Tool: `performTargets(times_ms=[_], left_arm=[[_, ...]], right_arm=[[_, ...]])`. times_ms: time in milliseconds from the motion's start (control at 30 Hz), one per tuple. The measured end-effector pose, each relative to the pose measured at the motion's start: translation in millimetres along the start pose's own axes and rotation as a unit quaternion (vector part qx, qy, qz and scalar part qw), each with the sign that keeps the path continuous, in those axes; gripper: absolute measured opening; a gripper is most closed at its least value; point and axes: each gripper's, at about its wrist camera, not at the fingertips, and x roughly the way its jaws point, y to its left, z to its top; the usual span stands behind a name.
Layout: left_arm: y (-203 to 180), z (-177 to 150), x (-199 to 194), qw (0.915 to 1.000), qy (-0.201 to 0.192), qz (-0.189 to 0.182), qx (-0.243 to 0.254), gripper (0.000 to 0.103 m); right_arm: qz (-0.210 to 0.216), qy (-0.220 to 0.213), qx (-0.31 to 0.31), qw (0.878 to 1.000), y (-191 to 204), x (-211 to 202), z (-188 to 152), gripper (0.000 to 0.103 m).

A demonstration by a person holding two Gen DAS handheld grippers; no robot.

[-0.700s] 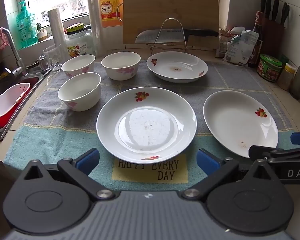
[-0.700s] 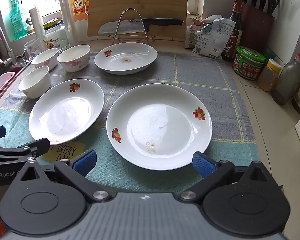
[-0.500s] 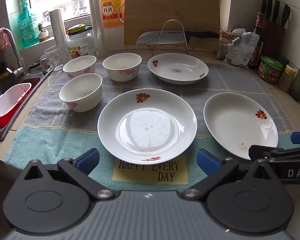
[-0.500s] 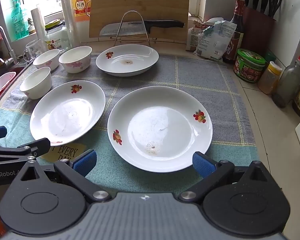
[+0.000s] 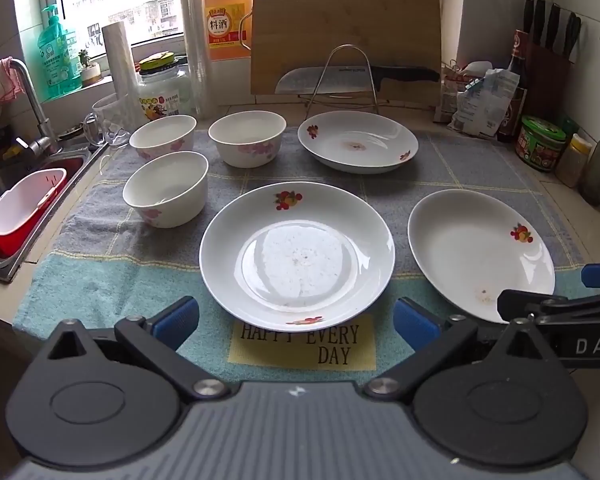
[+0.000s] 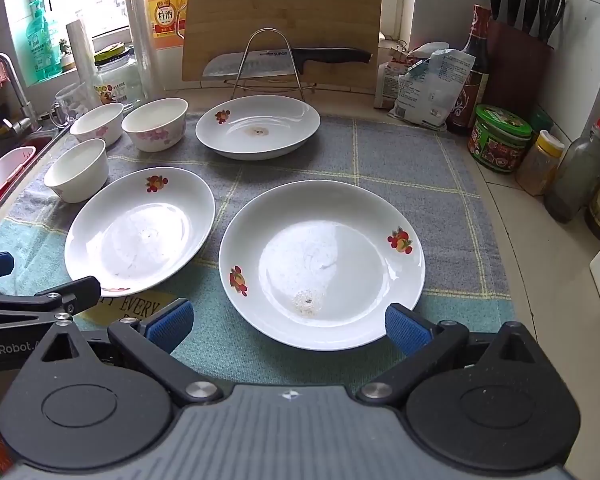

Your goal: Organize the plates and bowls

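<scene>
Both cameras tilted slightly, dishes untouched: nothing stacked yet. Left gripper (image 5: 296, 320) and right gripper (image 6: 286, 326) gape fully, empty. Around the yellow "HAPPY EVERY DAY" patch (image 5: 302, 344): 3 white floral plates (image 5: 296, 256), 1 touching it; 3 white pink-flowered bowls (image 5: 166, 188) behind-left.

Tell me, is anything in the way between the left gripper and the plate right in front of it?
Nothing visible is. The left gripper is open and empty, and the plate lies just past its fingertips on the towel. Only bare cloth with the yellow label shows between them. The bowls sit off to the side.
</scene>
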Motion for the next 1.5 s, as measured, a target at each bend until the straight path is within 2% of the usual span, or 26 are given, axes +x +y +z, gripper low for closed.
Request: performTargets(times_ms=[1500], left_arm=[[4.6,-0.5,-4.1,1.0000,-0.003,0.000,-0.002,0.102]], right_arm=[[-0.003,-0.005,-0.006,1.000,2.5,-5.1,0.6,0.103]])
